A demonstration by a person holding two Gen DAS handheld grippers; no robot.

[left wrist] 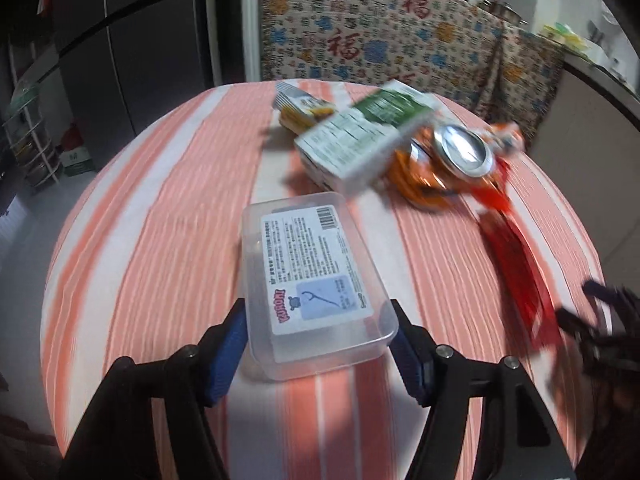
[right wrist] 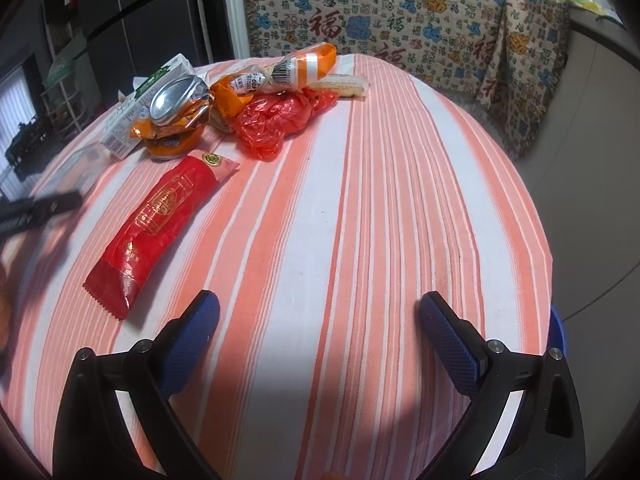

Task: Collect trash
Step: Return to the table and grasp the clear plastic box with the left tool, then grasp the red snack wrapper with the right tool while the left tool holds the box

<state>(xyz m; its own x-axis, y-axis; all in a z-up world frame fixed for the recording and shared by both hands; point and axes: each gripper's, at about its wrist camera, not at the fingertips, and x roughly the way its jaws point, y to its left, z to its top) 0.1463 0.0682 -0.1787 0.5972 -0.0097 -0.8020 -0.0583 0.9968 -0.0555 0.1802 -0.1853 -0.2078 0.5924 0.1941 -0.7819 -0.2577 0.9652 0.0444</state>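
A clear plastic floss-pick box (left wrist: 312,276) with a white label sits between the blue pads of my left gripper (left wrist: 318,332), which is shut on its near end. The box looks sharp while the table behind it is blurred. Beyond it lie a green-and-white carton (left wrist: 360,140), a crushed orange can (left wrist: 452,156) and a long red wrapper (left wrist: 516,264). My right gripper (right wrist: 320,320) stands open over bare striped cloth, nothing between its fingers. The red wrapper (right wrist: 160,220) lies ahead and to its left. Further back are the can (right wrist: 176,112), a crumpled red plastic bag (right wrist: 272,120) and an orange wrapper (right wrist: 288,68).
The round table wears an orange-and-white striped cloth (right wrist: 400,200). A patterned throw (right wrist: 400,20) hangs behind the table, and a dark fridge (left wrist: 120,40) stands at the back left. A yellow packet (left wrist: 300,110) lies behind the carton. Something blue (right wrist: 558,332) peeks past the table's right edge.
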